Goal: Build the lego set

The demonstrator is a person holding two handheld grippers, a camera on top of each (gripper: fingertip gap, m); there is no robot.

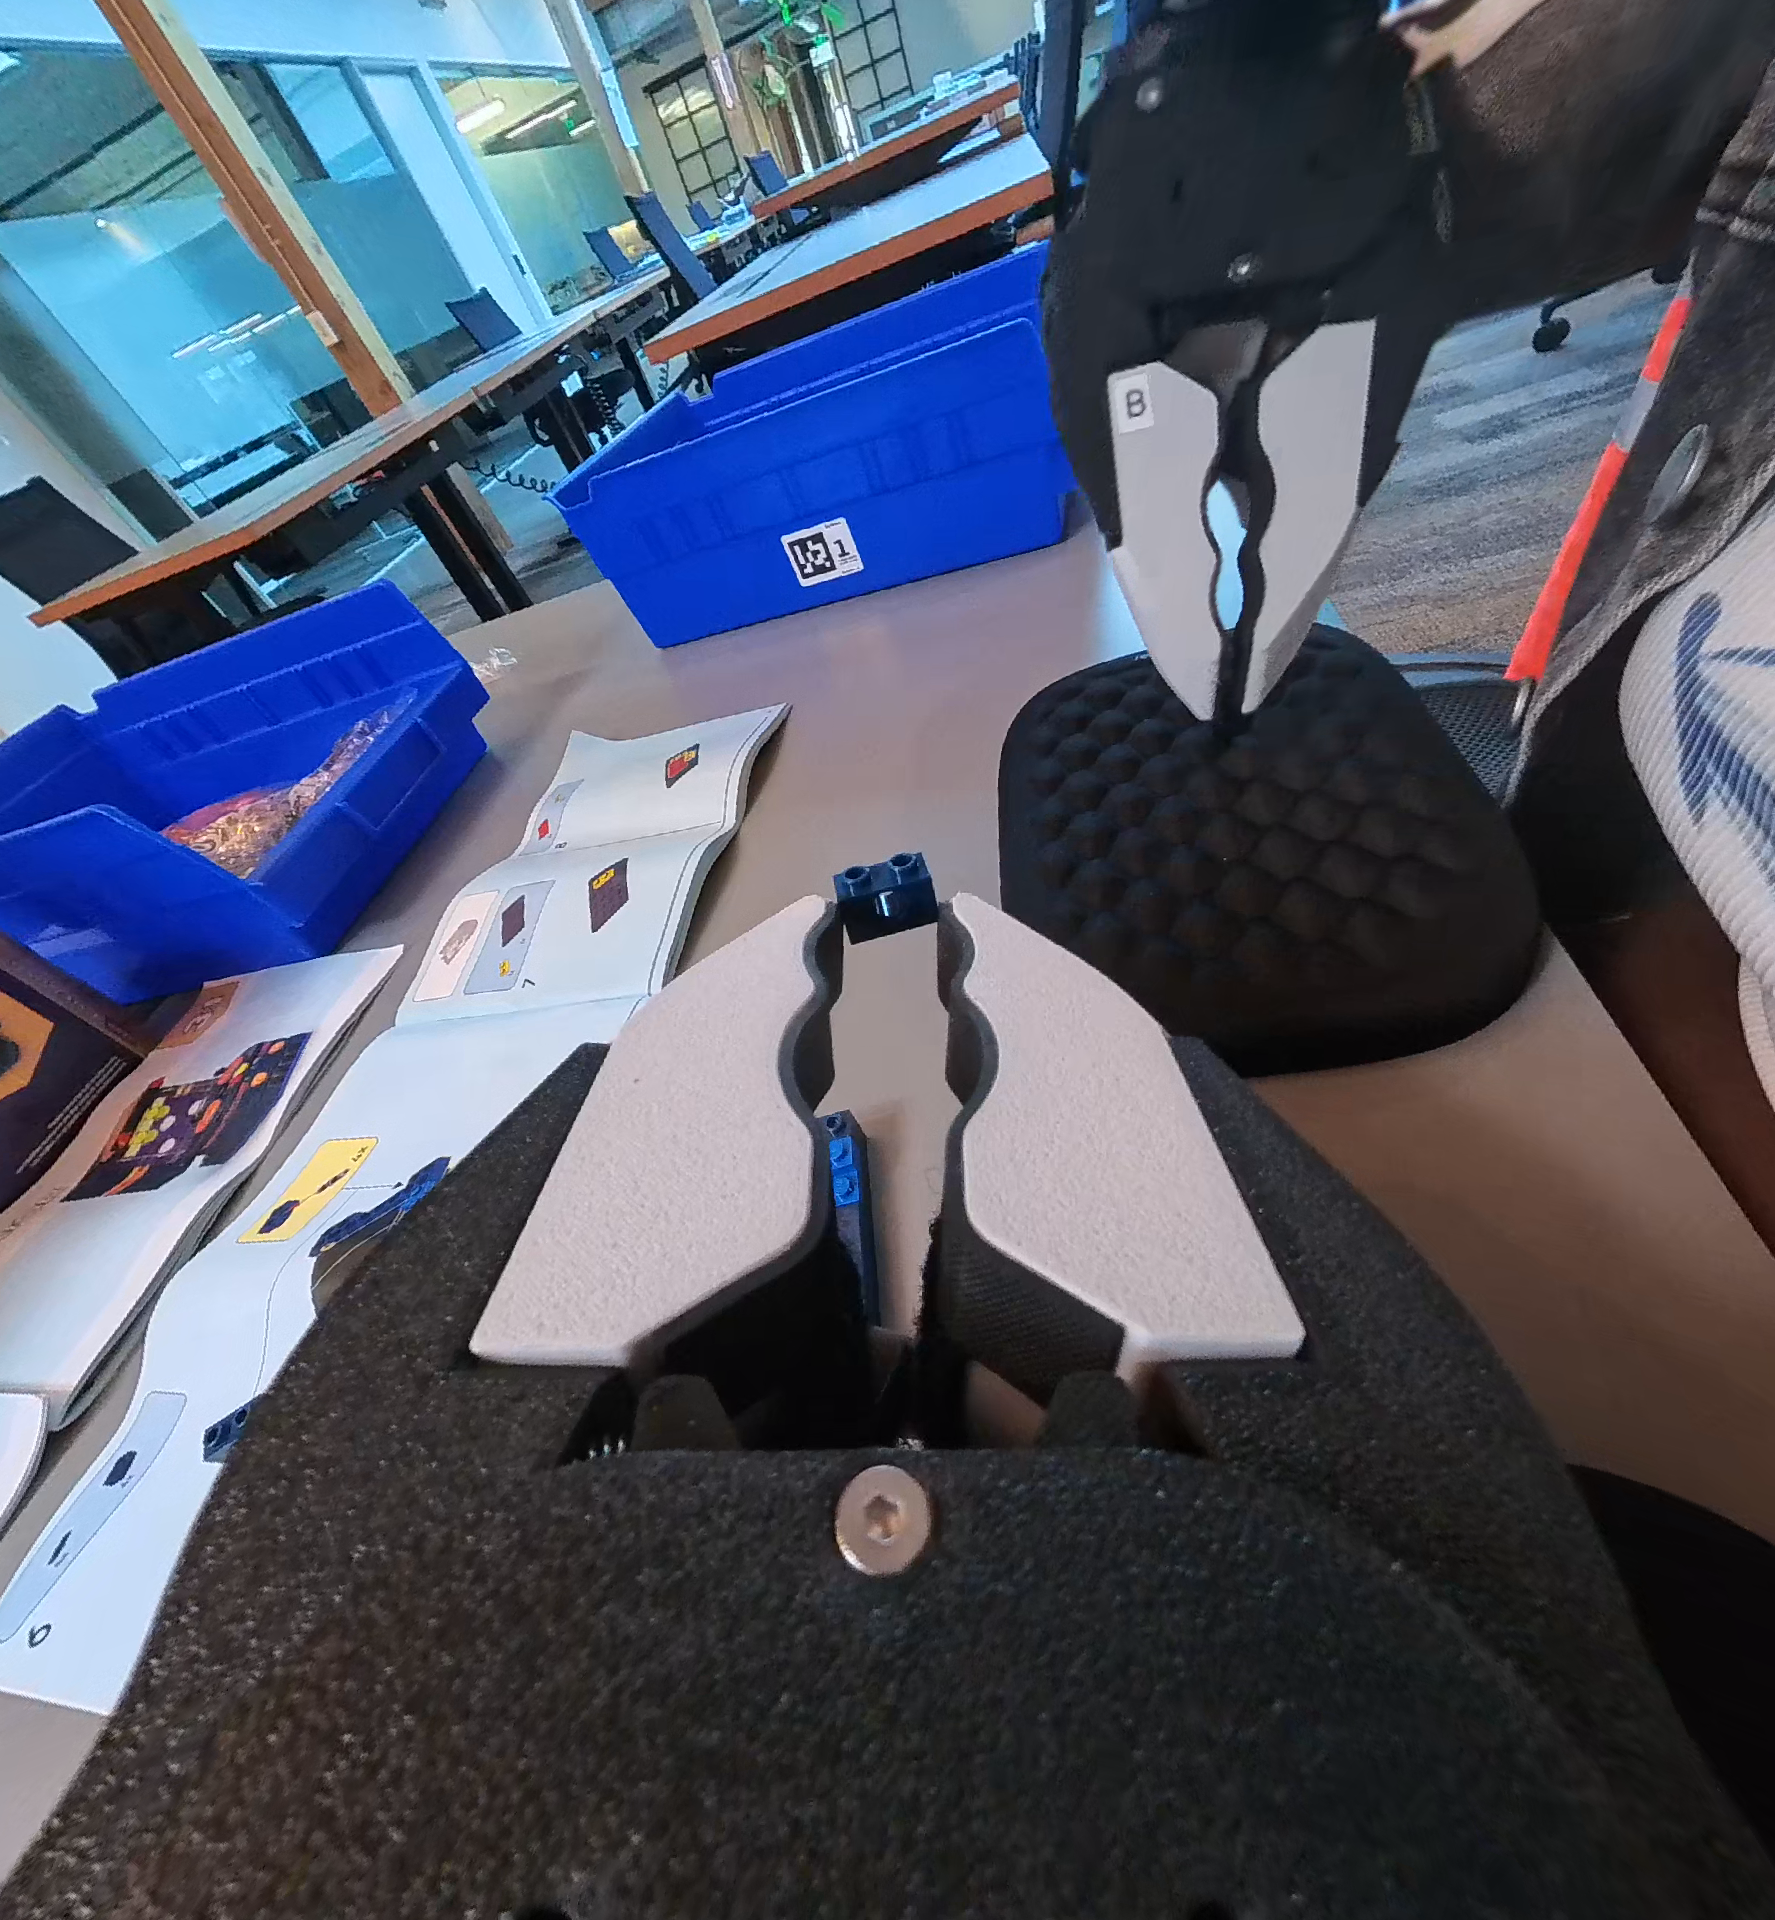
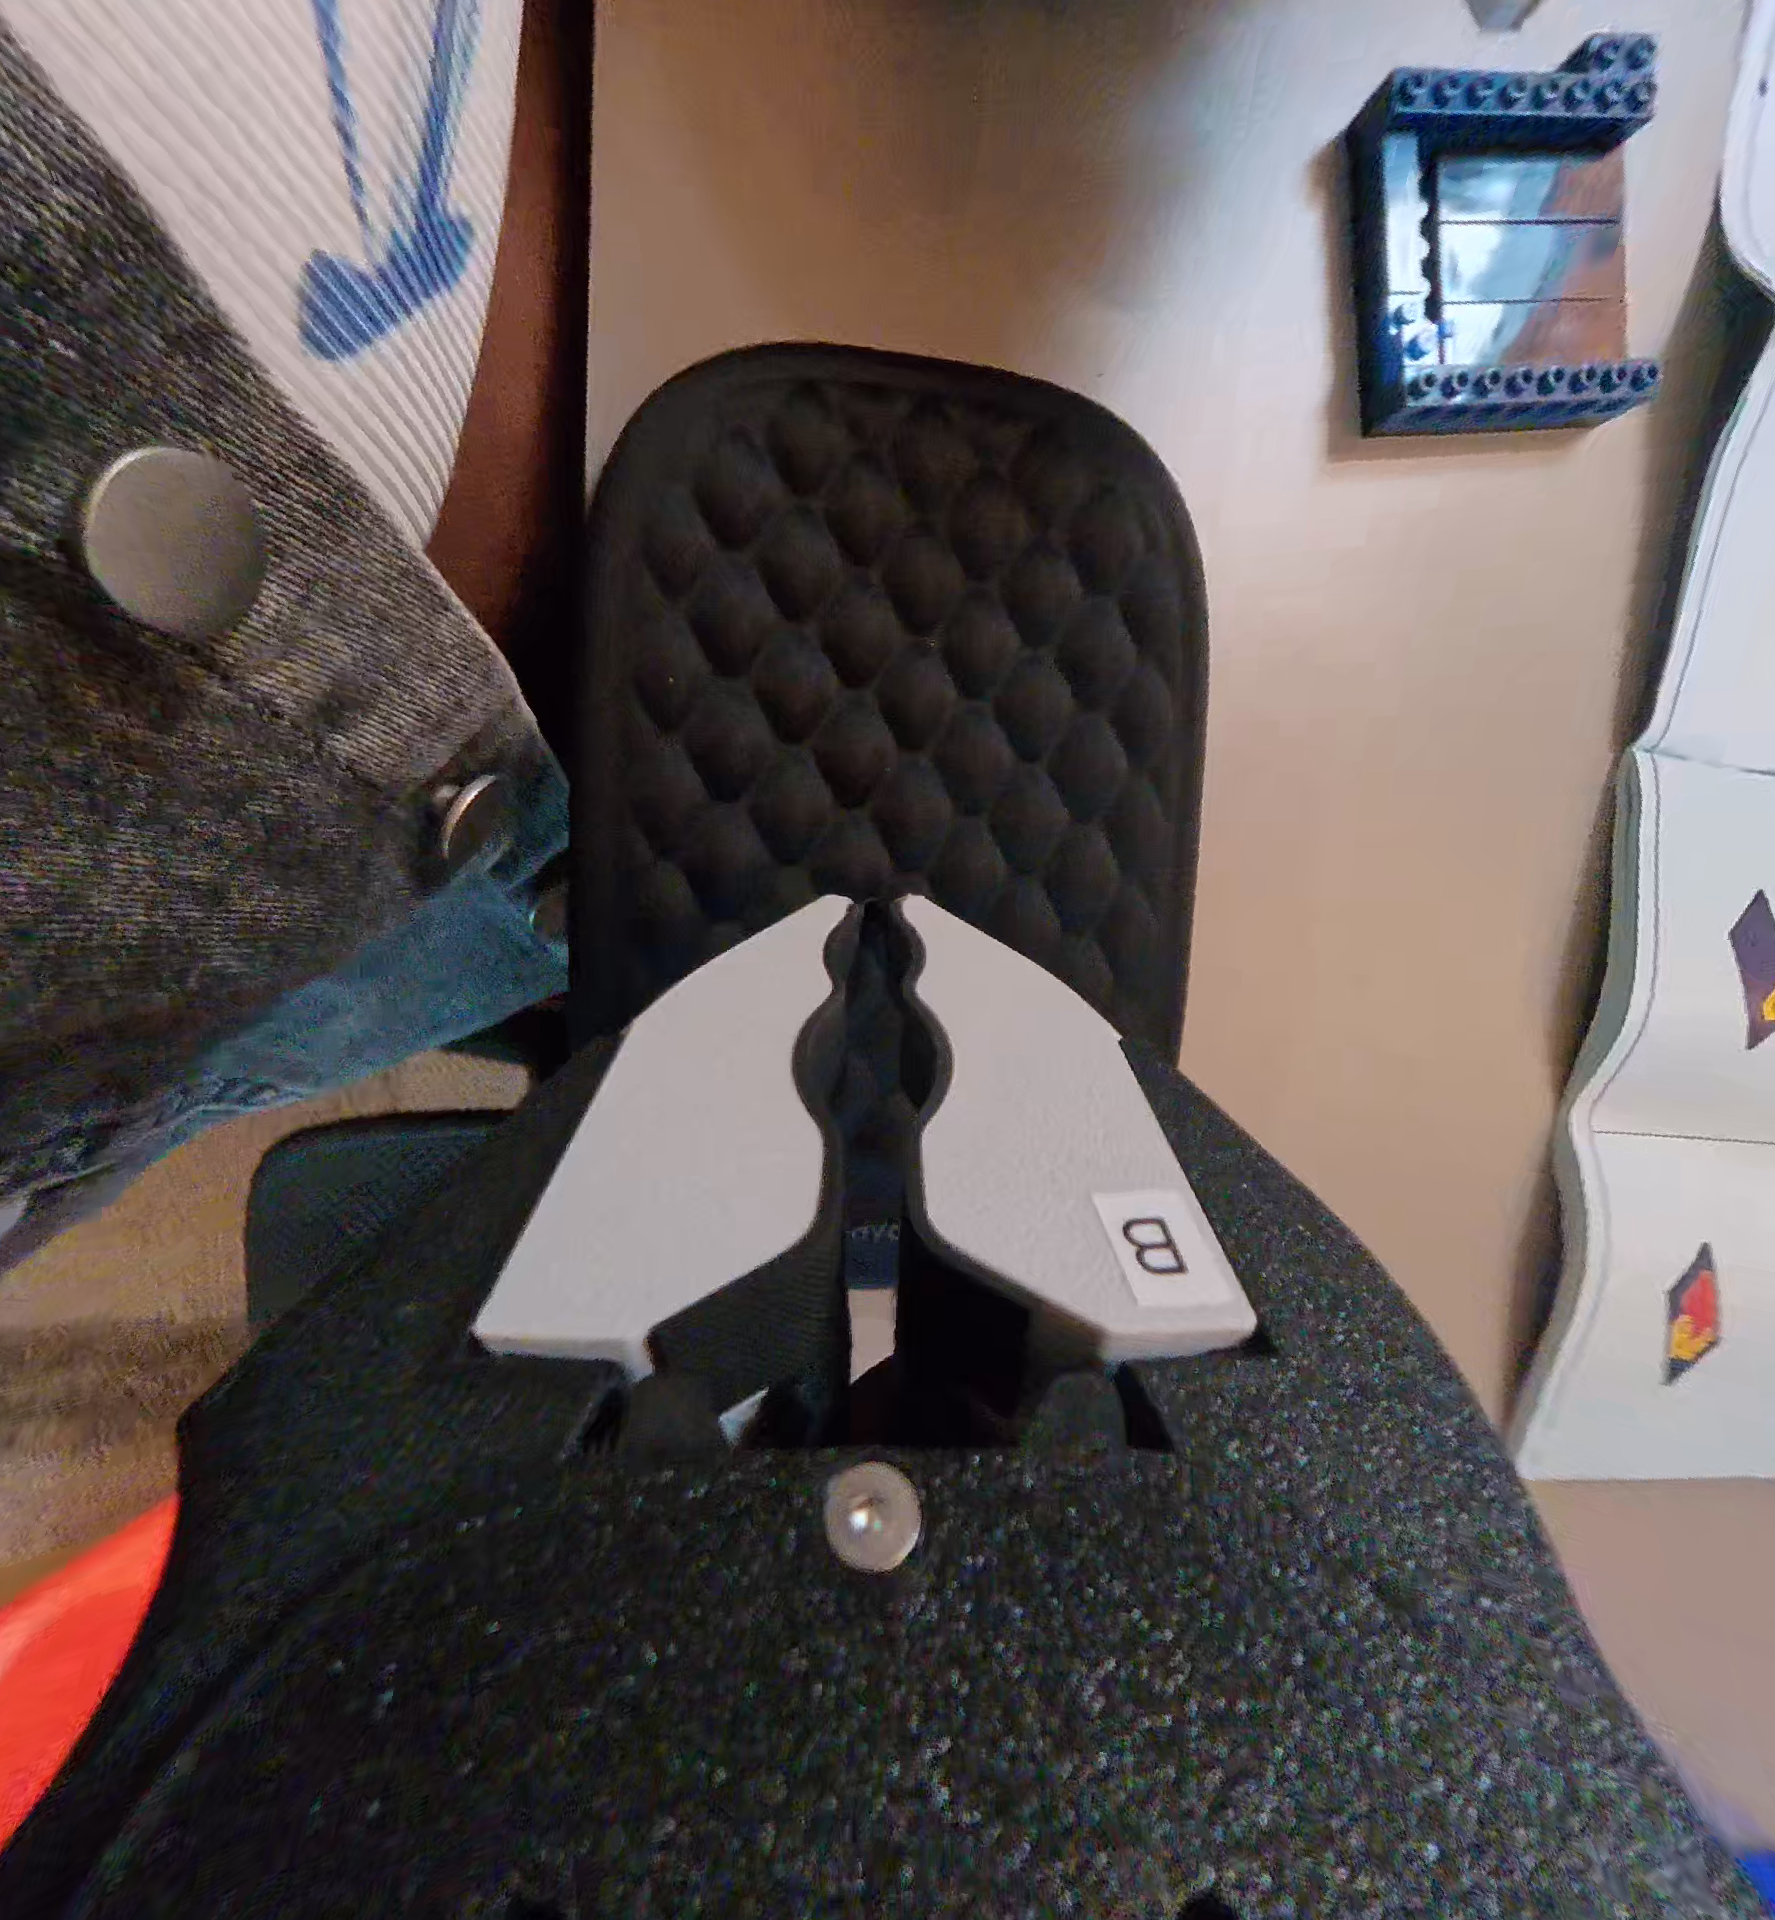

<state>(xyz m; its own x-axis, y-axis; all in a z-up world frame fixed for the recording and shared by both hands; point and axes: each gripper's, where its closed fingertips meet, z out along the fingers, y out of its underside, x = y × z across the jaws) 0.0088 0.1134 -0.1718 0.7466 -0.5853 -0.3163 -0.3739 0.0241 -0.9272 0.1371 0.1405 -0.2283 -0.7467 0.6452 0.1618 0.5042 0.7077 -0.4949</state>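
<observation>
- Office room with long desks, glass partitions and dark chairs stretches behind a grey bench [image 1: 966, 665] that carries everything.
- Large blue bin [image 1: 831, 499] with a square coded sticker stands at the bench's far edge; a smaller blue bin [image 1: 197, 831] holding clear bags of small parts sits toward the far left.
- Black cushion pad [image 1: 1267, 862] with a bumpy honeycomb surface lies at the bench's right edge, against a person's jacket and striped top.
- Open instruction booklets [image 1: 571, 883] spread across the left half of the bench.
- Dark blue brick frame [image 2: 1506, 239] with a clear panel lies flat on the bench between the pad and the booklets.
- Right gripper [image 1: 1226, 707] points down with its tips touching the cushion pad; its fingers are closed almost together, nothing visible between them.
- Left gripper [image 1: 888, 914] hovers low over the bench middle, its fingertips clamped on the two sides of a small dark blue brick [image 1: 885, 899], studs facing up.
- Another blue brick piece [image 1: 847, 1174] shows under the left finger.
</observation>
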